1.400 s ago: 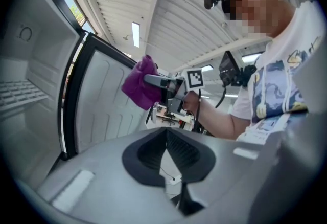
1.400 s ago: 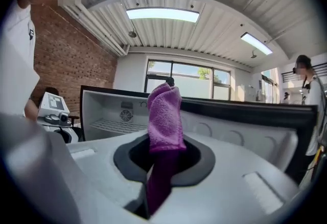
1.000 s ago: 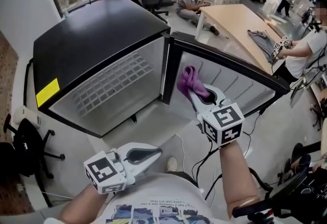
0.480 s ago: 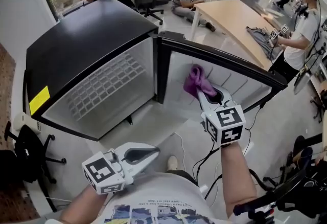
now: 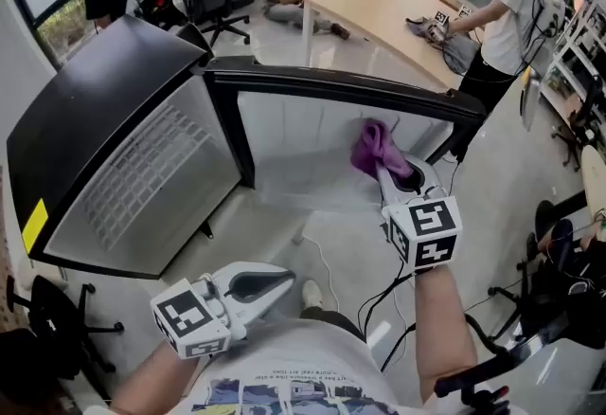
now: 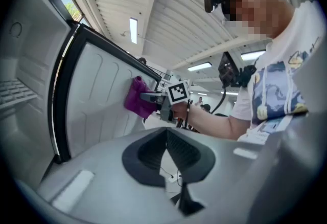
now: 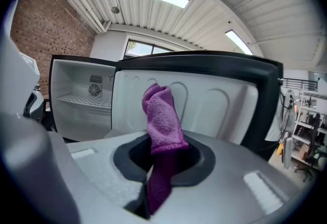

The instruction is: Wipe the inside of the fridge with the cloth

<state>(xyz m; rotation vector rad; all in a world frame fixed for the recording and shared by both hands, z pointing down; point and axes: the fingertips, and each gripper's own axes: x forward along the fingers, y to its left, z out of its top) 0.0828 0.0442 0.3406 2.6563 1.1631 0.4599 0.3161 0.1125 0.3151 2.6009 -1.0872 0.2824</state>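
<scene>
Purple cloth (image 5: 377, 148) clamped in right gripper (image 5: 383, 172) jaws at fridge door (image 5: 303, 134); left gripper (image 5: 284, 279) jaws together, empty; yellow label (image 5: 34, 225) unreadable.

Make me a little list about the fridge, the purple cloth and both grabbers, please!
Fridge: black, wire shelf inside
Door: open, white inside
Cloth: purple, held up at the door's inner side
Right hand-held gripper: shut on the cloth
Left hand-held gripper: shut, empty, low by the person's body
</scene>
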